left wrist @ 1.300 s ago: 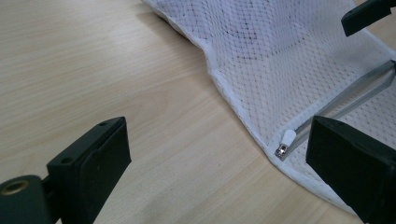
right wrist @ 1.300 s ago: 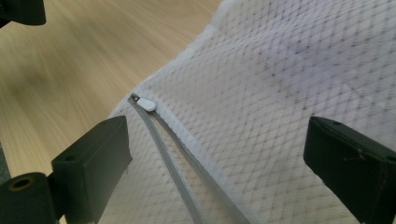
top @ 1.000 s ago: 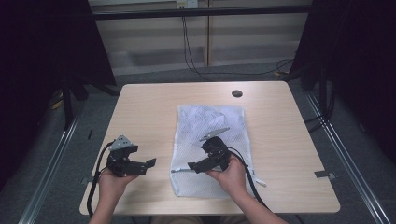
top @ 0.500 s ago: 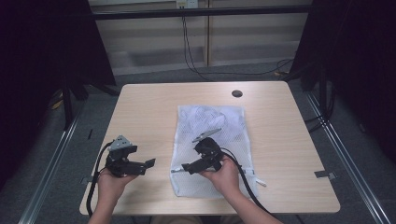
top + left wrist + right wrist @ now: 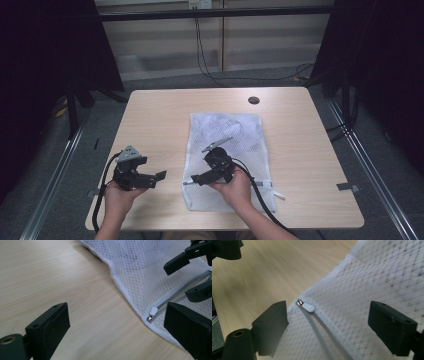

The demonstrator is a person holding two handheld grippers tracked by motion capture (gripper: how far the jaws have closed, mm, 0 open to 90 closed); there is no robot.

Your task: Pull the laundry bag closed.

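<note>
A white mesh laundry bag lies flat on the middle of the wooden table. Its white zipper pull sits at the bag's near left corner, at the end of a grey zipper. My right gripper points left over that corner, low above the mesh. Its jaws have just been closing a little and remain open, with the pull lying just ahead of them, untouched. My left gripper hovers open over bare wood left of the bag, aimed at the zipper pull.
A round cable hole sits near the table's far edge. Black cables trail from the grippers off the near edge. Metal rails and dark curtains flank the table on both sides.
My right gripper has shifted left and nearer along the bag toward its left corner. The left gripper has kept still.
</note>
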